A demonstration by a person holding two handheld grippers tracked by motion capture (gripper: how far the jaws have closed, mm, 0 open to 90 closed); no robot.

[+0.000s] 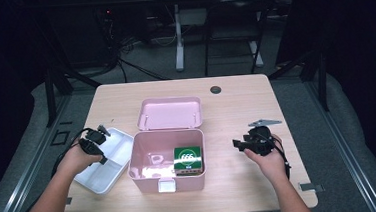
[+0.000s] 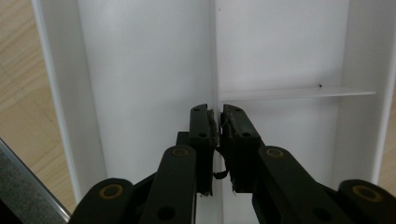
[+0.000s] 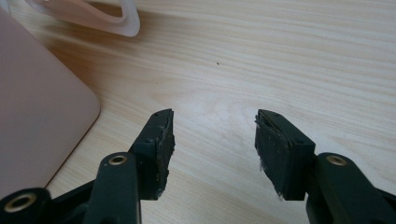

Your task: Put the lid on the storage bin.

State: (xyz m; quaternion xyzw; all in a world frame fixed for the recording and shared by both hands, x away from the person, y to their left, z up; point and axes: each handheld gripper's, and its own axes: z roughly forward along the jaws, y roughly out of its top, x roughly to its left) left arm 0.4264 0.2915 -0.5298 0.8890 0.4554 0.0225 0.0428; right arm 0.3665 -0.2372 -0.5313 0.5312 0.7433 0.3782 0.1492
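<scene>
Pink box point(image 1: 145, 161) holds a green packet point(image 1: 188, 159).

Your grippers work over a matt, pale wood-grain table point(image 1: 236, 107). The white tray point(image 2: 140, 70) looks like smooth, slightly glossy plastic; the pink box point(image 1: 145, 161) is smooth matt plastic.

A pale wooden desk point(image 1: 236, 107) stands on grey carpet point(image 1: 300, 98) in a dark room. Behind it are black cables point(image 1: 138, 69) and white table legs point(image 1: 179, 46).
</scene>
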